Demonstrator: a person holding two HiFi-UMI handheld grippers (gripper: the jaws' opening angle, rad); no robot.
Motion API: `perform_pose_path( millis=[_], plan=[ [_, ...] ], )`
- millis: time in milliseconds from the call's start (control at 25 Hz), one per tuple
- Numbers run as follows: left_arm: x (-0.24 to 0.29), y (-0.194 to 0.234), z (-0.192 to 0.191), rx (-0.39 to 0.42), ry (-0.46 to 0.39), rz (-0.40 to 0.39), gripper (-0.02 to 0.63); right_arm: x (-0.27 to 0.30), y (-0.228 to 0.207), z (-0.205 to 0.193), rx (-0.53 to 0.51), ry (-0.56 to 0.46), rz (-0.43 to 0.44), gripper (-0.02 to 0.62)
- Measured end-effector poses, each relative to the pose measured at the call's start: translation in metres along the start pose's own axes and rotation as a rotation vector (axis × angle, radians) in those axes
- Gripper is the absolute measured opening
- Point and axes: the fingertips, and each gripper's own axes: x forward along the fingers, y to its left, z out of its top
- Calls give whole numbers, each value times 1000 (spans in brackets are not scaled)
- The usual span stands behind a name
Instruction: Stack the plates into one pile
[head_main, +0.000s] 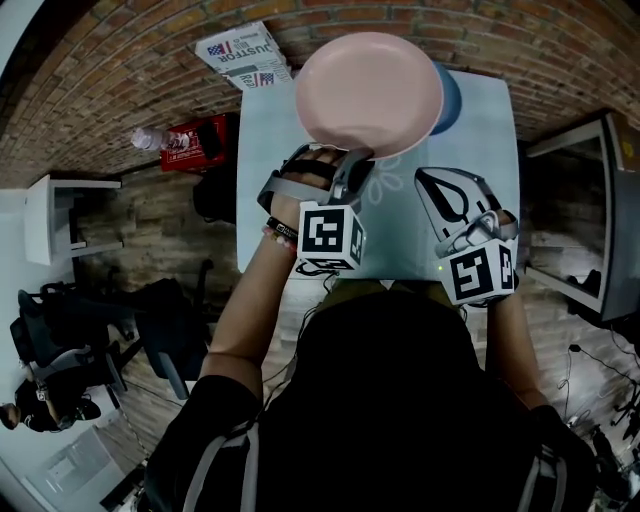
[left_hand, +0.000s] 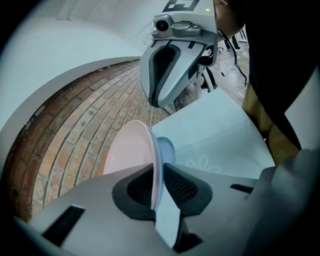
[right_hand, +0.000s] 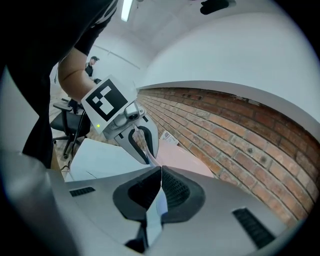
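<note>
Right now my left gripper (head_main: 352, 160) is pinching the near rim of the pink plate (head_main: 368, 90). In the left gripper view the rim runs edge-on between the two pads, and both pads press against it. From the head view, the pink plate sits over the far end of the table (head_main: 480, 150) and covers most of the blue plate (head_main: 448, 100), which shows only as a crescent at the pink plate's right edge. I cannot tell whether the two plates touch.

My right gripper (head_main: 432, 185) is over the near right part of the table, well apart from both plates. Its own view shows the jaws pressed together with nothing between them — the pads meet along one thin line. That view also catches the left gripper clamped on the pink rim.

A faint flower print (head_main: 385, 185) marks the tabletop between the two grippers. On the brick floor beyond the table's far left corner lies a newspaper (head_main: 245, 55), and a red pack (head_main: 195, 140) sits to the left of the table.
</note>
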Motion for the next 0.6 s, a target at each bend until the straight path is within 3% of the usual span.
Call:
perform_pose_path(
  millis=[360,600],
  plan=[
    [40,1,52,29,-50,-45,66,-27,-35,-41,60,22,-47,35],
    [62,3,63,27,-45,-68,66,-28,-54,-59,78,29,-54,35]
  ],
)
